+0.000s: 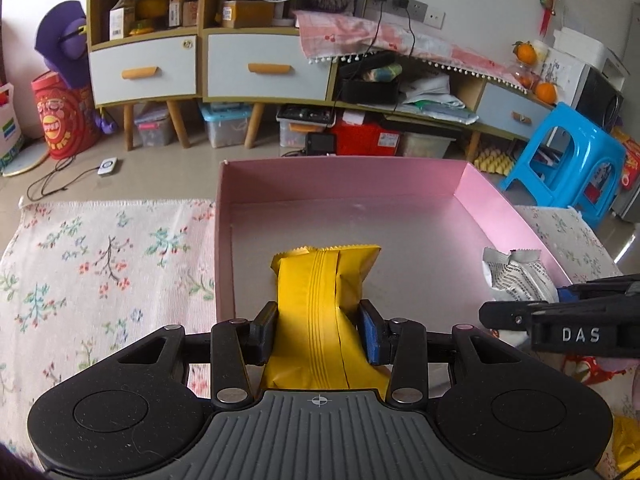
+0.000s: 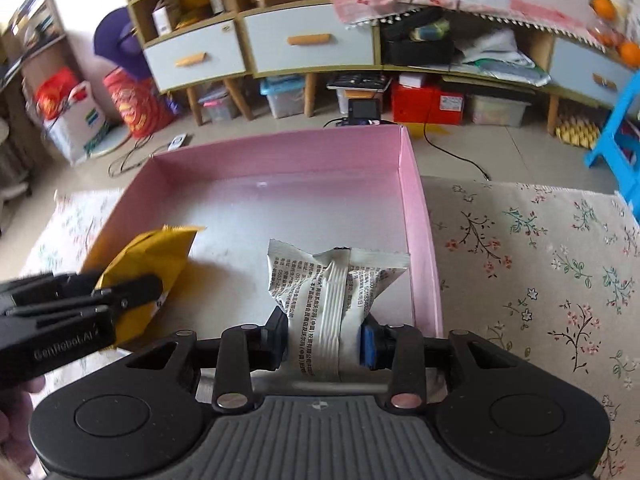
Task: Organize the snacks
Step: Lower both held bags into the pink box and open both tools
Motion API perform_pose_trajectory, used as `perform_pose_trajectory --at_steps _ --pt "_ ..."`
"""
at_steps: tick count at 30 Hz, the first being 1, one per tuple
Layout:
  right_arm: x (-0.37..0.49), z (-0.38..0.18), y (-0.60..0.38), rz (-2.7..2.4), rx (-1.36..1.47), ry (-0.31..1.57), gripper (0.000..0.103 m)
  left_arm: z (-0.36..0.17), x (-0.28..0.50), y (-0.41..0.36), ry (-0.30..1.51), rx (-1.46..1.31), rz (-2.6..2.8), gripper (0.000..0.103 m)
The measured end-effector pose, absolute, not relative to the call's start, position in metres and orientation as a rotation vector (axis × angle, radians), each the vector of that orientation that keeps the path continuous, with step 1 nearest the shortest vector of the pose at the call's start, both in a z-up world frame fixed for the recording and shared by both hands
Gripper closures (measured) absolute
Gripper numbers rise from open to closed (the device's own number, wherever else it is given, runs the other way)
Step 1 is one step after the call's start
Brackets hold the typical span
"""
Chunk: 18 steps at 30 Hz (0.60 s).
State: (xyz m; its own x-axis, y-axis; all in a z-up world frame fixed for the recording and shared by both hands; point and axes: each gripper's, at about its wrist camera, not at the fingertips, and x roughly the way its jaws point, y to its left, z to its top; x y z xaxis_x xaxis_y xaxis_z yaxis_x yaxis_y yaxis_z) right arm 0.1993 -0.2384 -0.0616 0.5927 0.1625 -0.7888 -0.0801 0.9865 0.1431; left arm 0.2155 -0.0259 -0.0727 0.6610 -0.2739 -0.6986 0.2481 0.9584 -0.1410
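Only the left wrist view shows the yellow snack packet (image 1: 320, 300) head-on, pinched between the left gripper (image 1: 318, 330) pads above the pink box (image 1: 222, 240); the right wrist view shows it sideways at the box's left wall. There the right gripper (image 2: 324, 334) clamps the white printed packet (image 2: 328, 292) over the box's right half, pads touching both sides. Each packet's lower end is hidden behind its gripper body. The box sits on a floral cloth (image 2: 540, 264). A blurred hand (image 2: 12, 424) is cut off at the right view's left edge.
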Motion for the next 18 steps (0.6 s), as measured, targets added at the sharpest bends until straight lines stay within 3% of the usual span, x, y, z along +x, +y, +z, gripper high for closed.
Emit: perform_pose_trajectory --at_steps 7,12,15,16,18 --pt "0.189 -0.057 -0.237 0.156 0.1 0.929 0.075 -0.073 0.203 -0.019 0.812 -0.05 -0.28 0.063" --pt "0.181 -0.046 -0.24 0.159 0.148 0.902 0.05 -0.069 0.196 -0.016 0.79 -0.046 -0.278 0.056" --pt "0.177 -0.038 -0.24 0.155 0.158 0.881 0.038 -0.065 0.189 -0.014 0.776 -0.049 -0.29 0.043" --pt "0.175 -0.036 -0.24 0.153 0.161 0.875 0.037 -0.063 0.188 -0.014 0.778 -0.048 -0.289 0.034" --pt "0.172 -0.03 -0.241 0.149 0.168 0.867 0.032 -0.06 0.183 -0.014 0.777 -0.047 -0.304 0.029"
